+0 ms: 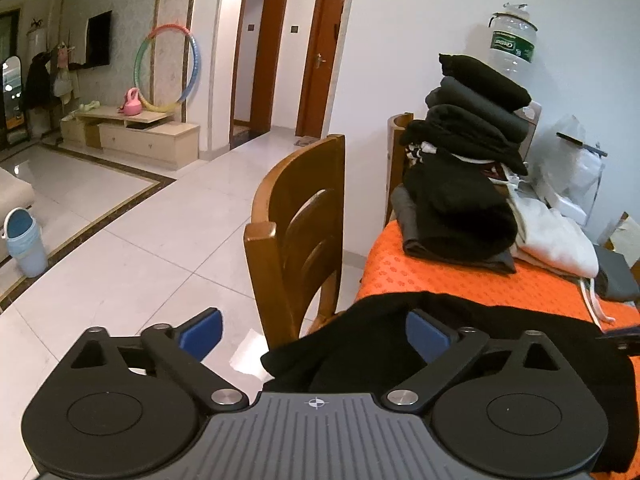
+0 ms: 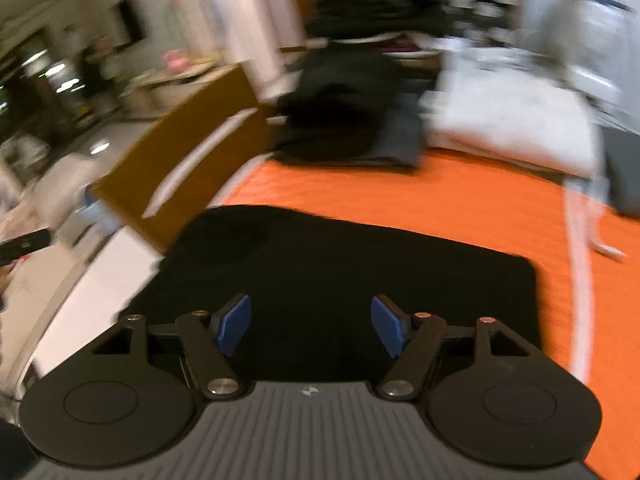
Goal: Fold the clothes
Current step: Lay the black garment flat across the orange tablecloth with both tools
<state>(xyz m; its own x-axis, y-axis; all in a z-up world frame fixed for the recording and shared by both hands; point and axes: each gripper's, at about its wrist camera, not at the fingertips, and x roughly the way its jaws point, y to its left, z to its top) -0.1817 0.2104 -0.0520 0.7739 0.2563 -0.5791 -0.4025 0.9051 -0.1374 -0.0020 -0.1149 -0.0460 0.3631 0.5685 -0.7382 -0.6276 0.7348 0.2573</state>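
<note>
A black garment [image 2: 340, 264] lies folded flat on the orange tablecloth [image 2: 460, 200], its left part hanging over the table's edge. In the left wrist view the same black garment [image 1: 500, 332] spreads under and beyond my left gripper [image 1: 316, 334], whose blue pads [image 1: 202, 334] stand wide apart with nothing pressed between them. My right gripper [image 2: 311, 326] hovers over the garment's near side, open, its blue pads [image 2: 234, 324] clear of the cloth. The right wrist view is motion-blurred.
A tall pile of folded dark clothes [image 1: 464, 168] stands at the table's far side, with a white garment [image 1: 556, 240] and a water bottle [image 1: 512, 46] beside it. A wooden chair [image 1: 296, 236] stands against the table's left edge. A blue bin [image 1: 24, 244] sits on the tiled floor.
</note>
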